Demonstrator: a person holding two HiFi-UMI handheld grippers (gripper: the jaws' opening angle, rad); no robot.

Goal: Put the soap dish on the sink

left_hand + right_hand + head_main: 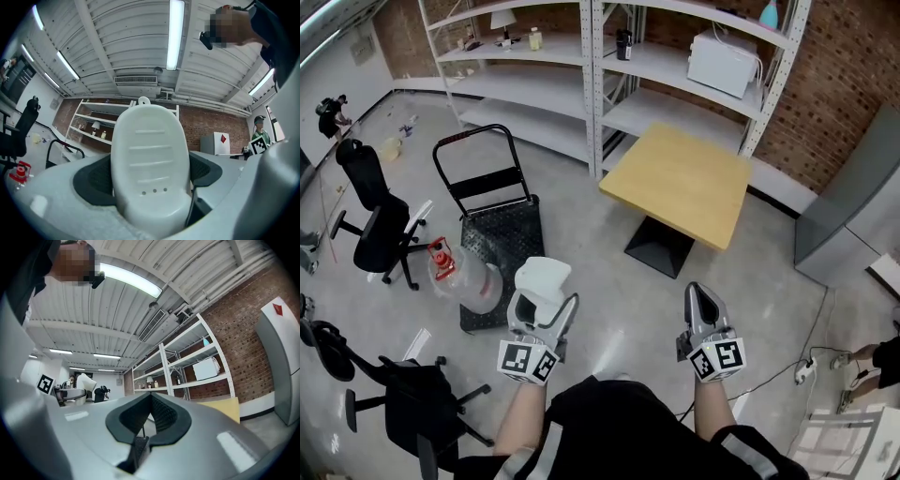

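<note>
The white soap dish (pixel 542 279) is held up in the air in front of the person, on the near left of the scene, above the grey concrete floor (pixel 609 309). In the left gripper view the dish (pixel 150 164) stands on end between the dark jaw pads (pixel 96 180), its ribbed face with three small drain holes turned toward the camera. The left gripper (pixel 547 302) has its jaws closed against the two sides of the dish, parted only by the dish's width.

The right gripper (pixel 702 291) is level with it on the near right, well apart from the dish. In the right gripper view its jaws (pixel 150 416) are pressed together with only a thin slit between the pads, and nothing is held there.

Beyond the left gripper, a black platform cart (pixel 492 220) with an upright handle stands on the floor, and a clear water jug (pixel 467 279) with a red cap lies at its near left corner. Black office chairs (pixel 380 225) stand further left. A square yellow-topped table (pixel 680 183) stands further off to the right of the cart. Metal shelving (pixel 600 75) lines the far brick wall (pixel 853 75), with a white microwave (pixel 724 61) on one shelf.
</note>
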